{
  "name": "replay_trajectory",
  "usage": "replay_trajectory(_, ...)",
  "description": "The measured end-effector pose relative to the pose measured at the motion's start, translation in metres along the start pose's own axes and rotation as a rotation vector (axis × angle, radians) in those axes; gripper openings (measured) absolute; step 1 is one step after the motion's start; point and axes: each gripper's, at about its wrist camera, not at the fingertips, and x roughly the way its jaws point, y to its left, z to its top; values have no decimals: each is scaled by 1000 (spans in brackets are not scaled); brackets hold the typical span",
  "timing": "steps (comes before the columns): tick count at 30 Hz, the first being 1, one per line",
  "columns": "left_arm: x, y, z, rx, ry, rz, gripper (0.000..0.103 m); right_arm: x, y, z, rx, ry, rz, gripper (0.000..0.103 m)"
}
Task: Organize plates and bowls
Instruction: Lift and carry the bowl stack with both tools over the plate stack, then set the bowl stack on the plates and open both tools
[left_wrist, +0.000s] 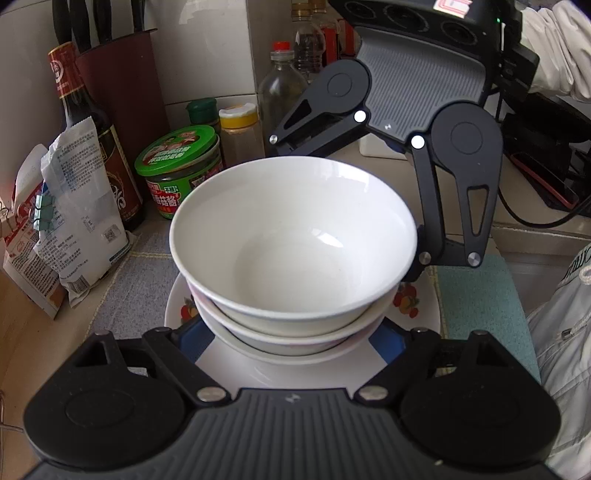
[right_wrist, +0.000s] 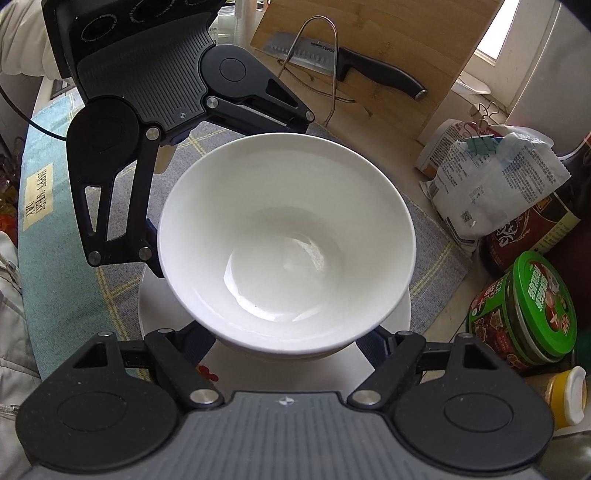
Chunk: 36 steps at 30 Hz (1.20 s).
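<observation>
Bowls stand stacked in the middle of both views: a white top bowl (left_wrist: 293, 240) nests in a lower bowl (left_wrist: 295, 338), and the pair sits on a plate (left_wrist: 173, 314) with a fruit pattern, which rests on a grey checked mat (left_wrist: 136, 291) on the tabletop (left_wrist: 22, 343). The left tool (left_wrist: 291, 345) faces the stack from one side and the right tool (right_wrist: 291, 341) from the opposite side, each with a blue-padded finger to either side of the lower bowl's wall. Both sets of jaws stand spread wide around the stack, but the top bowl hides the pads, so I cannot tell whether either tool presses on the lower bowl or merely brackets it. The crockery looks glazed, hard and smooth, so it is likely slippery under pads, fairly heavy as a stack, and apt to chip or crack if knocked or dropped. The nested bowls may also shift against each other if tilted. The safest hold seems to be low on the outer wall of the lower bowl, or under the plate's rim, keeping the whole stack level with both tools working together. Close by on one side stand a green-lidded jar (left_wrist: 177, 168), a dark bottle (left_wrist: 92, 133) and some paper packets (left_wrist: 70, 221), which a careless swing could strike.
</observation>
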Motion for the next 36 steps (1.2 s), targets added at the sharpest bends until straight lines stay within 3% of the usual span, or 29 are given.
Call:
replay_trajectory(8,-2,0,-3,-30,-8,17,90,0,-1,1,19,-10,8,87)
replay_trajectory(11,-7,-6,-5,-30,-24,52,97,-1,-2,0,26,-18,8,90)
replay_trajectory(13,-13,-10,-9,-52,-49,92,101,-3,-1,-1,33,-35,4,100)
replay_trajectory(18,-37,-25,-22,-125,-116,242,102,-10,0,-3,111,-69,1,103)
replay_trajectory(20,-53,-34,-29,-166,-182,317,102,-15,8,-2,147,-70,-36,103)
replay_trajectory(22,-66,-40,-36,-223,-231,339,102,-21,21,0,190,-71,-78,103)
replay_trajectory(26,-90,-54,-45,-350,-275,468,102,-27,53,4,279,-44,-202,103)
replay_trajectory(32,-127,-73,-52,-585,-203,508,102,-38,98,7,644,24,-396,103)
replay_trajectory(36,-150,-90,-49,-605,-165,554,102,-54,127,5,831,10,-504,103)
